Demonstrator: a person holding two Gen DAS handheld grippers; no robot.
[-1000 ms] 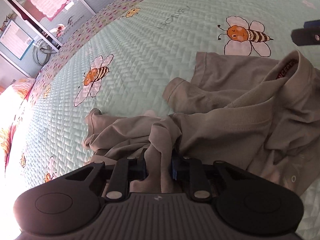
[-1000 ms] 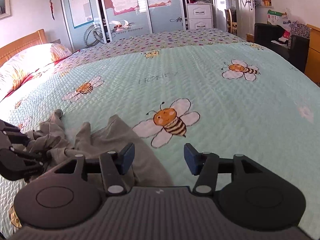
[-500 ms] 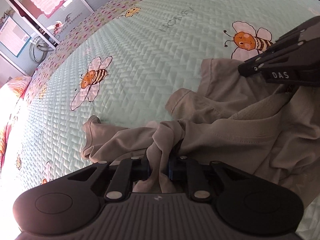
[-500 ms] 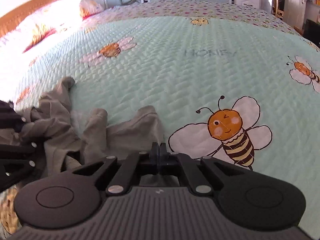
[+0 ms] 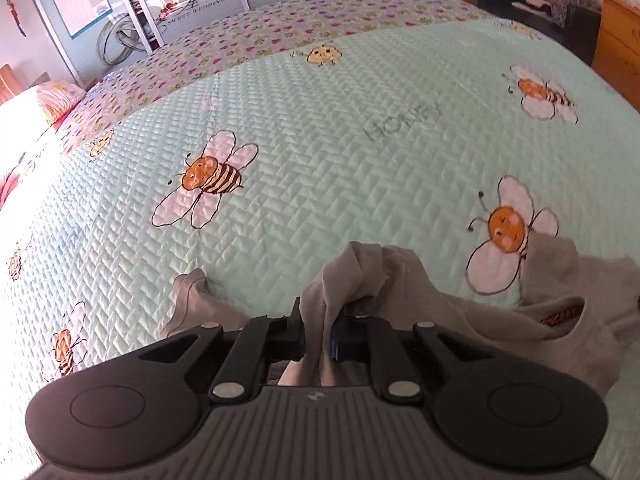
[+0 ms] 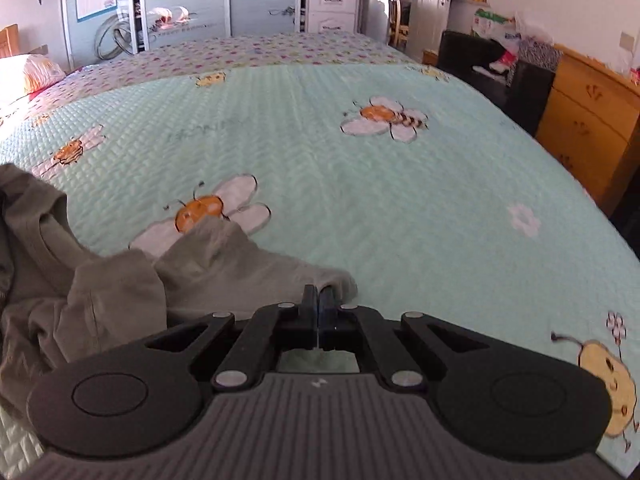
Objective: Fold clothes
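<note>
A pale green quilted bedspread printed with bees carried the crumpled grey T-shirt. Only the left view showed its red neck label; only the right showed a wooden dresser. The left gripper had just been closing on a bunched fold; the right gripper was clamped at the shirt's edge.

The left tool, whose jaws have just been closing, now pinches a narrower bunch of the grey shirt and carries it higher off the bed than a second ago, so the fabric rises in a peak above the jaws. The right tool, wide apart over the bedspread a second ago, now has its jaws pressed together at the shirt's edge. The shirt is drawn out wider between them, its red collar label further right.
</note>
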